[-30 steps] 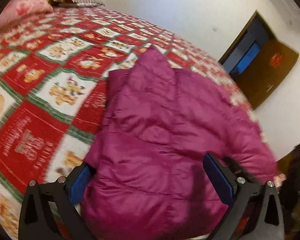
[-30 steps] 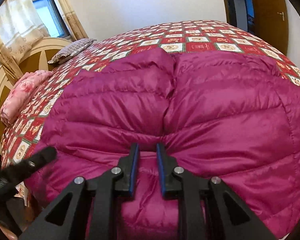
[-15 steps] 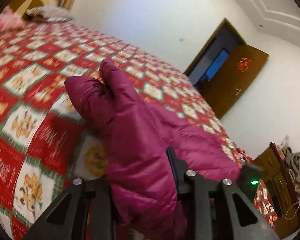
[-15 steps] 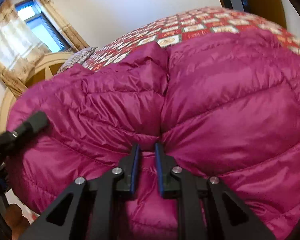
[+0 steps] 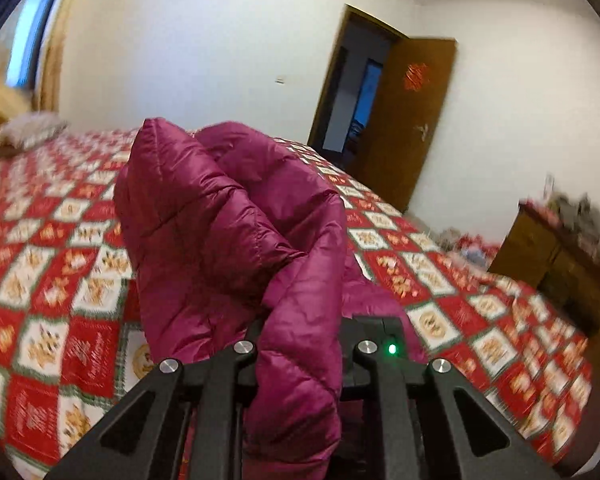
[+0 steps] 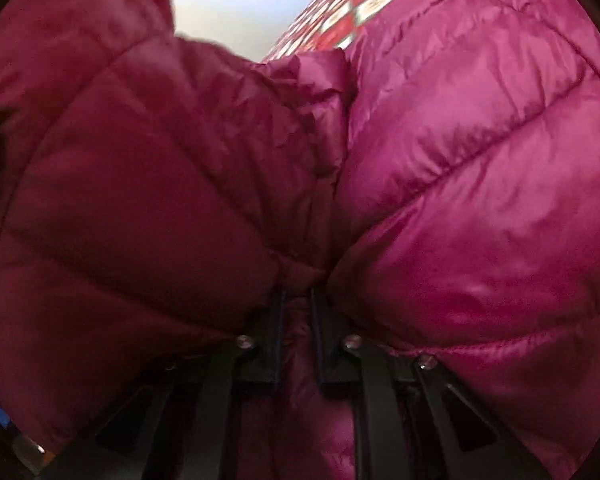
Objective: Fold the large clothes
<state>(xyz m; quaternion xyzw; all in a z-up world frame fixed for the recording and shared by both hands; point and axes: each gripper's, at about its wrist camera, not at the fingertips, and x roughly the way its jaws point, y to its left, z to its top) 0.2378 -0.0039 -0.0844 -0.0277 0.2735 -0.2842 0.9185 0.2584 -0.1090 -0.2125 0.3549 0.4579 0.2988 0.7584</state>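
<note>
Bedroom quilt (image 5: 452, 292) carries the magenta puffer jacket (image 5: 228, 232), which my left gripper (image 5: 300, 344), jaws just closing, and right gripper (image 6: 298, 316) each clamp, one side raised: fold begun, not laid, remaining folds outstanding.

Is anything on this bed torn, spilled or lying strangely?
Nothing looks damaged or spilled. The magenta quilted puffer jacket is bunched and lifted off the red patchwork bedspread, but only because both grippers pinch it.
</note>
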